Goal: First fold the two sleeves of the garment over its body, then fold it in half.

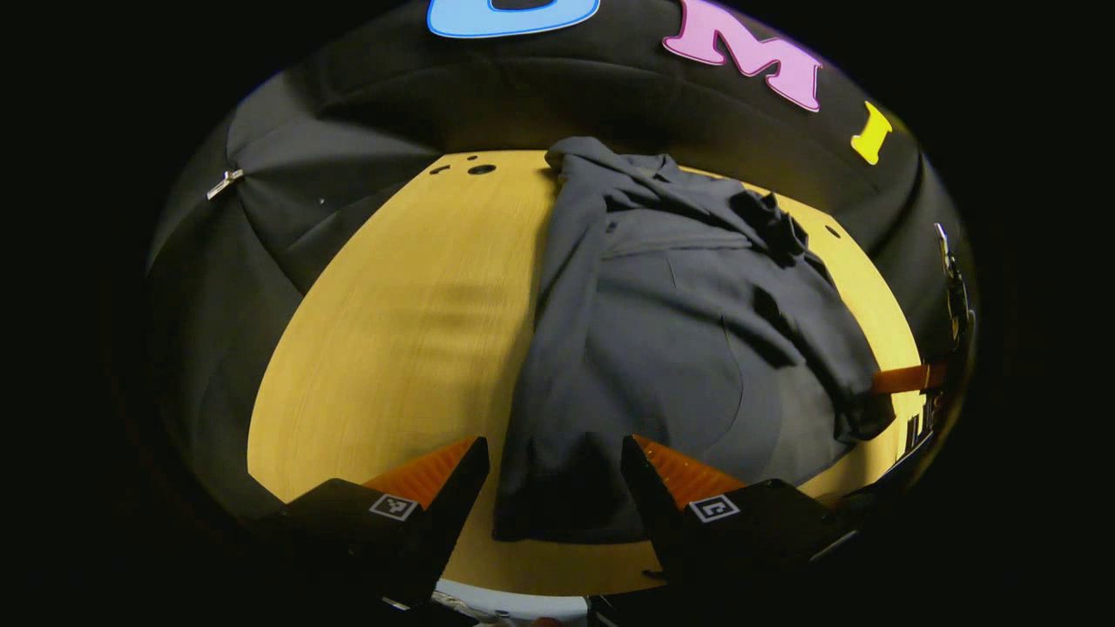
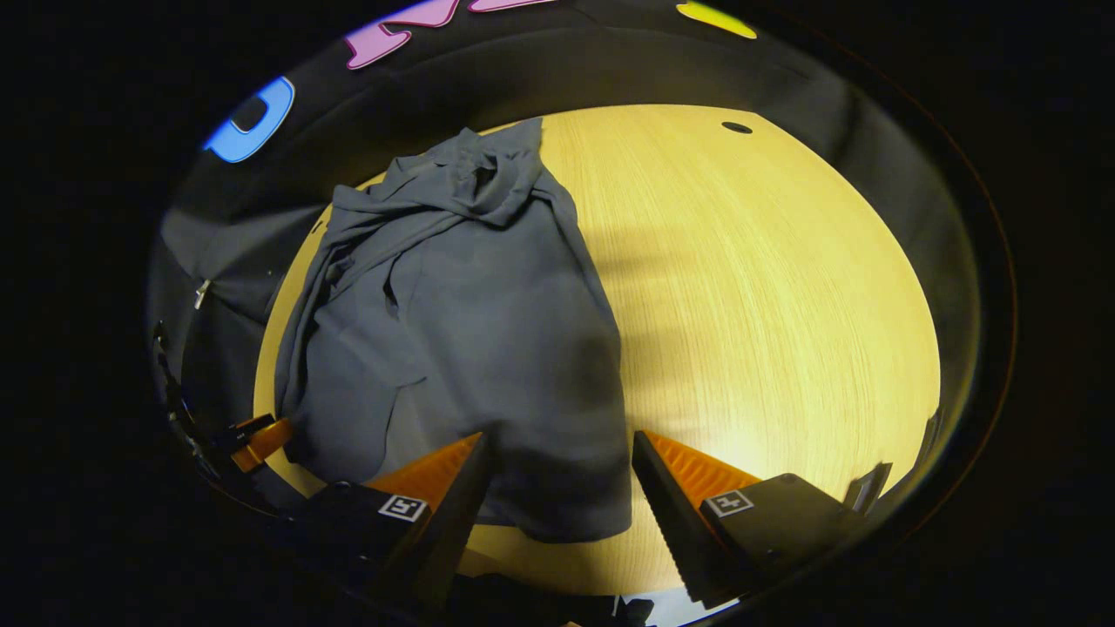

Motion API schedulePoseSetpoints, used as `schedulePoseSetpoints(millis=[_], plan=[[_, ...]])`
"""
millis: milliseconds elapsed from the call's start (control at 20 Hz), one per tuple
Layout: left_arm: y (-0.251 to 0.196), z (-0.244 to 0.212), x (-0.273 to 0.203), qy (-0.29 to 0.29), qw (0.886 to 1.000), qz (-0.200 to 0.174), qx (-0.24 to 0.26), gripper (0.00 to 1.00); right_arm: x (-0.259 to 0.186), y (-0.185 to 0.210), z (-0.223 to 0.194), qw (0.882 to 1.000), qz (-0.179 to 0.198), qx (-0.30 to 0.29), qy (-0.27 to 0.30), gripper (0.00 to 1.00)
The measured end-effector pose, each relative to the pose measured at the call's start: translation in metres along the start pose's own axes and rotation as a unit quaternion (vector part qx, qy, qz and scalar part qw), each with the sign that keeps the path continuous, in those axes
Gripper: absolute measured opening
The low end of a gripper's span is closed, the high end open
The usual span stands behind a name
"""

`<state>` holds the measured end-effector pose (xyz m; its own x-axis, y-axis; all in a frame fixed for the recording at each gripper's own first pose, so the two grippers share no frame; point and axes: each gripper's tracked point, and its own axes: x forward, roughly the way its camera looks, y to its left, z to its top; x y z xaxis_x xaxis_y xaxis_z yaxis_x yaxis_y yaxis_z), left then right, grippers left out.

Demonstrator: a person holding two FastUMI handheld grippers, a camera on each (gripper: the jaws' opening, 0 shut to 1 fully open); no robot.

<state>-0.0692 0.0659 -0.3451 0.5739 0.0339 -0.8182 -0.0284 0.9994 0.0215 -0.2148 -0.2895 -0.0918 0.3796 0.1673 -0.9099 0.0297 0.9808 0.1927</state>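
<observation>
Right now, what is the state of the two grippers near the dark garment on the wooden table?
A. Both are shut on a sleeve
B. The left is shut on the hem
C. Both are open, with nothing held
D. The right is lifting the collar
C: the left gripper and the right gripper each show spread fingers, with the garment lying flat on the table at its near hem.

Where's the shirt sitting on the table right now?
The dark grey shirt lies crumpled on the wooden table, right of centre in the left gripper view and left of centre in the right gripper view, its near hem between each gripper's open fingers.
</observation>
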Motion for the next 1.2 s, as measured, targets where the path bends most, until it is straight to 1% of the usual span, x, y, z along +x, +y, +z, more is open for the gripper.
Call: schedulePoseSetpoints(millis=[50,100,250,400,450,500,600,650,750,800,850,900,950,1000,1050,1100,1150,1200], plan=[[-0.002,-0.007,0.002,0.007,1.0,0.0,0.004,0.93,0.002,-0.002,-0.003,1.0,-0.006,-0.001,0.003,0.99],[-0.003,-0.011,0.004,0.013,1.0,0.001,0.008,0.97,0.004,-0.004,-0.007,1.0,-0.009,0.0,0.006,0.99],[-0.006,-0.024,0.008,0.033,0.999,0.004,0.001,0.97,0.008,-0.001,-0.015,1.0,-0.008,-0.008,0.016,0.99],[-0.008,-0.027,0.008,0.032,0.999,0.006,0.002,0.97,0.013,0.0,-0.018,0.999,-0.014,-0.038,0.019,1.0],[-0.01,-0.026,0.008,0.033,0.999,0.006,0.003,0.95,0.012,0.0,-0.022,0.999,-0.018,-0.044,0.021,0.98],[-0.011,-0.027,0.008,0.036,0.999,0.006,0.006,0.94,0.013,-0.003,-0.022,0.998,-0.026,-0.05,0.024,0.99],[-0.014,-0.026,0.01,0.038,0.999,0.008,0.01,0.88,0.014,-0.003,-0.023,0.996,-0.039,-0.07,0.036,0.97],[-0.015,-0.025,0.01,0.039,0.999,0.007,0.01,0.88,0.013,-0.005,-0.025,0.994,-0.05,-0.083,0.044,0.96],[-0.02,-0.026,0.011,0.042,0.999,0.005,0.006,0.86,0.015,0.002,-0.025,0.993,-0.047,-0.093,0.053,0.94],[-0.024,-0.025,0.011,0.043,0.999,0.003,0.006,0.79,0.014,0.006,-0.026,0.993,-0.045,-0.092,0.057,0.87],[-0.028,-0.024,0.012,0.046,0.999,-0.001,0.011,0.77,0.017,0.01,-0.025,0.994,-0.041,-0.089,0.057,0.73],[-0.034,-0.023,0.013,0.047,0.999,-0.006,0.018,0.63,0.016,0.014,-0.026,0.994,-0.034,-0.088,0.058,0.68],[-0.039,-0.022,0.013,0.05,0.998,-0.01,0.024,0.5,0.019,0.018,-0.027,0.994,-0.023,-0.089,0.058,0.5],[-0.045,-0.023,0.012,0.052,0.998,-0.01,0.029,0.37,0.019,0.023,-0.027,0.994,-0.01,-0.086,0.059,0.43],[-0.047,-0.023,0.012,0.052,0.998,-0.004,0.036,0.23,0.02,0.026,-0.028,0.995,0.001,-0.084,0.061,0.33],[-0.05,-0.022,0.014,0.05,0.998,0.002,0.049,0.09,0.021,0.027,-0.026,0.994,0.015,-0.091,0.061,0.2],[-0.053,-0.02,0.015,0.048,0.997,0.003,0.064,0.09,0.023,0.028,-0.027,0.993,0.033,-0.095,0.065,0.17],[-0.056,-0.019,0.016,0.045,0.996,-0.001,0.075,0.06,0.018,0.029,-0.027,0.992,0.044,-0.092,0.067,0.09]])
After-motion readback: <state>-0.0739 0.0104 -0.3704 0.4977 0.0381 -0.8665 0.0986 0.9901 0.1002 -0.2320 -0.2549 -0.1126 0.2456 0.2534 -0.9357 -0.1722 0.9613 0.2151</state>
